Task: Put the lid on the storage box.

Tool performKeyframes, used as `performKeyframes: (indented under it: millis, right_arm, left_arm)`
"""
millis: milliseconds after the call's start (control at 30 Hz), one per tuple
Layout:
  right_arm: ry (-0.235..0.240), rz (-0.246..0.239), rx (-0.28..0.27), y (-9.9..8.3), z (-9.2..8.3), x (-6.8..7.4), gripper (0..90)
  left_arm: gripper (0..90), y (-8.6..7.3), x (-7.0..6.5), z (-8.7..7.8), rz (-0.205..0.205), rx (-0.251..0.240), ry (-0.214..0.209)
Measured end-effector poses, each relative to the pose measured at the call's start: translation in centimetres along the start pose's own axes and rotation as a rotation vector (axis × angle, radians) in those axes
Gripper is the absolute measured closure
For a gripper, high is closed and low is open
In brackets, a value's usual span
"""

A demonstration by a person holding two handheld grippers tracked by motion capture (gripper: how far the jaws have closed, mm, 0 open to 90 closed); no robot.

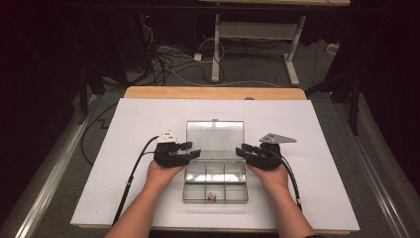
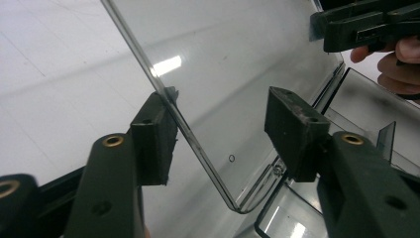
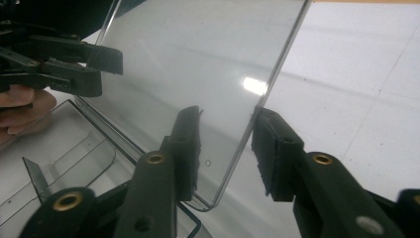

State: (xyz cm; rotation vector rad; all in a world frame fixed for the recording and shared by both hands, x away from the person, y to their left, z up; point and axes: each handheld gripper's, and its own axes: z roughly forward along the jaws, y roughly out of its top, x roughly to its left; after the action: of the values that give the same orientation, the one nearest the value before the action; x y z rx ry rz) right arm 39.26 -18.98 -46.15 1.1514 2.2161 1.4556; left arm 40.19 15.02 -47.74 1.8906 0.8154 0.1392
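The left claw (image 2: 220, 131) straddles the left edge of the clear lid (image 2: 237, 59), one pad touching that edge, the other standing off it, so it is part open. The right claw (image 3: 225, 148) straddles the lid's right edge, its jaws close about it; I cannot tell whether they press. The lid rises from the open compartment box (image 1: 215, 186) mid-bench (image 1: 124, 148), with a small red thing (image 1: 212, 197) in its front row.

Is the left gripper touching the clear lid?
Touching. In the left gripper view, one pad presses the lid's edge; the other stands off it.
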Motion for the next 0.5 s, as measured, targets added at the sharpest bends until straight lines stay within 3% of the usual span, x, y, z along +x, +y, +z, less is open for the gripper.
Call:
performKeyframes:
  millis: [133, 333, 500]
  right_arm:
    - [-0.015, -0.013, -0.013, 0.2, -0.7, 0.0, 72.9]
    - [-0.033, -0.040, -0.036, 0.4, -2.5, 0.1, 75.7]
    - [-0.046, -0.098, -0.046, 0.0, -3.9, 0.9, 82.8]
  left_arm:
    - [49.7, 0.1, -0.4, -0.3, 0.013, -0.013, 0.021]
    - [53.2, 0.1, -0.8, -0.7, 0.044, -0.032, 0.039]
    - [56.9, 0.1, -1.2, -1.1, 0.066, -0.046, 0.054]
